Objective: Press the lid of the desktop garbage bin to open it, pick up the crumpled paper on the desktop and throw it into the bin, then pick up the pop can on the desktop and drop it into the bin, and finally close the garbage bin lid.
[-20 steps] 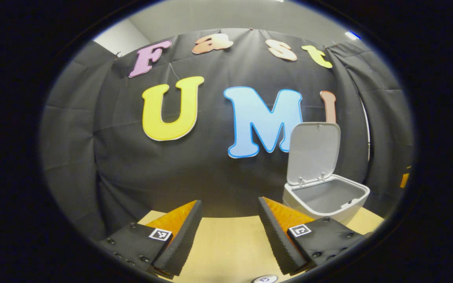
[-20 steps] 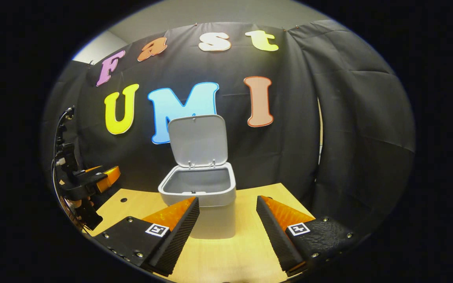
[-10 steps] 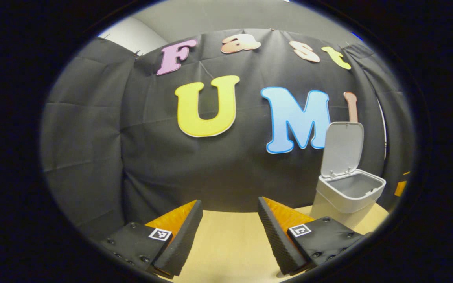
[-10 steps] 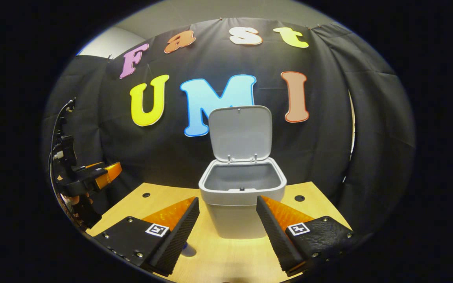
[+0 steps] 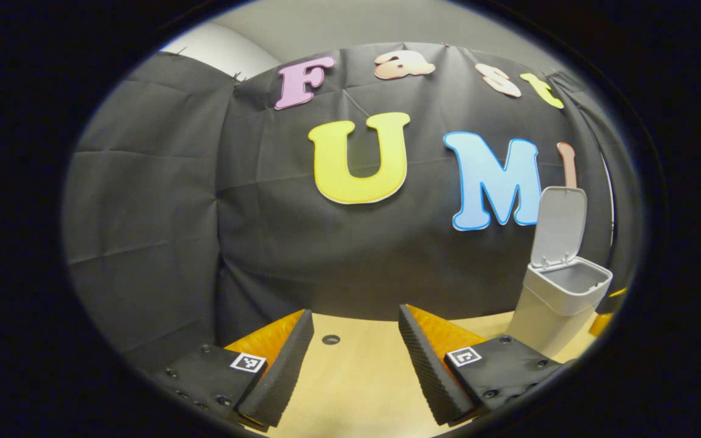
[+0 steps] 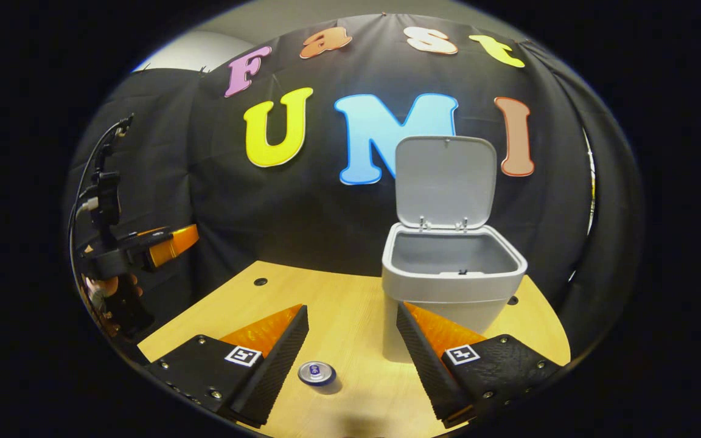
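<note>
In the right gripper view, at the far left, the left gripper hangs above the bench edge, a hand wrapped round its handle; its fingers are seen side-on there, so their spread is hard to judge from that angle; the left gripper view settles it, the left gripper showing its fingers spread wide with nothing between them, bare pale wooden bench below and a small round hole in the board just ahead. Moving right in the right gripper view, the right gripper is likewise wide apart and empty; between its fingers, nearer the left one, the silver-topped pop can stands upright on the bench, seen from above. Further right, the light grey plastic desktop garbage bin stands on the bench near the black cloth wall, its hinged grey lid raised upright at the back; the inside looks empty, though its floor is hidden. In the left gripper view the bin sits at the far right edge, lid up.
</note>
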Motion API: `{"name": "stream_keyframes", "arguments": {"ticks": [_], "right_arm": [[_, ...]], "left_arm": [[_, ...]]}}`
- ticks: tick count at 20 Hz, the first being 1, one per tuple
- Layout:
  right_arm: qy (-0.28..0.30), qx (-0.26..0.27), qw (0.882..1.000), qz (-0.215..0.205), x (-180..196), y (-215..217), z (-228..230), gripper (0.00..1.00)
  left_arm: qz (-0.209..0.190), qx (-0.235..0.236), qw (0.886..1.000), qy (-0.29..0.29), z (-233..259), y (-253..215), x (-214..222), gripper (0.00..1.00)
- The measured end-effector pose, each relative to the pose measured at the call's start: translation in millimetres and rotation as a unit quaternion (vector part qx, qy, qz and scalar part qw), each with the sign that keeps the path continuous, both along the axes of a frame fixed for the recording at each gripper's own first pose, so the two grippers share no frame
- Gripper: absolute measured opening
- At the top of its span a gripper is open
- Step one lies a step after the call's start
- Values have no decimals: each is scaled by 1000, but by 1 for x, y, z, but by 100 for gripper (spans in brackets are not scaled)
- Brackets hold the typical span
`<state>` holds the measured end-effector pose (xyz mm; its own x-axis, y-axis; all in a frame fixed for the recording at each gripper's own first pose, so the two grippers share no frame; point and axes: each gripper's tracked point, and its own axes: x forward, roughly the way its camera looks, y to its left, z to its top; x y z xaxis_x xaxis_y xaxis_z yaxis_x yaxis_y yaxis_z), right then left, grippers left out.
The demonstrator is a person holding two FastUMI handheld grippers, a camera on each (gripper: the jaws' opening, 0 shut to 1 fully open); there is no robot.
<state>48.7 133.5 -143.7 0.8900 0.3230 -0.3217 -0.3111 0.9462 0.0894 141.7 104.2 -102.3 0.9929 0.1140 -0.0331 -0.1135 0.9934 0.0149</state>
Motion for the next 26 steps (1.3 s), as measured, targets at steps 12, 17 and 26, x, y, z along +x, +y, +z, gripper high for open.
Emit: {"name": "stream_keyframes", "arguments": {"ticks": [12, 17, 26], "right_arm": [[95, -73, 990, 71, 0, 54, -107, 95], [131, -85, 984, 82, -2, 62, -138, 95], [173, -102, 976, 90, 0, 64, -174, 95]], "left_arm": [[10, -6, 1000, 8, -7, 32, 3, 94], [16, -9, 1000, 12, -11, 41, 2, 99], [31, -9, 999, 19, -18, 54, 2, 99]]}}
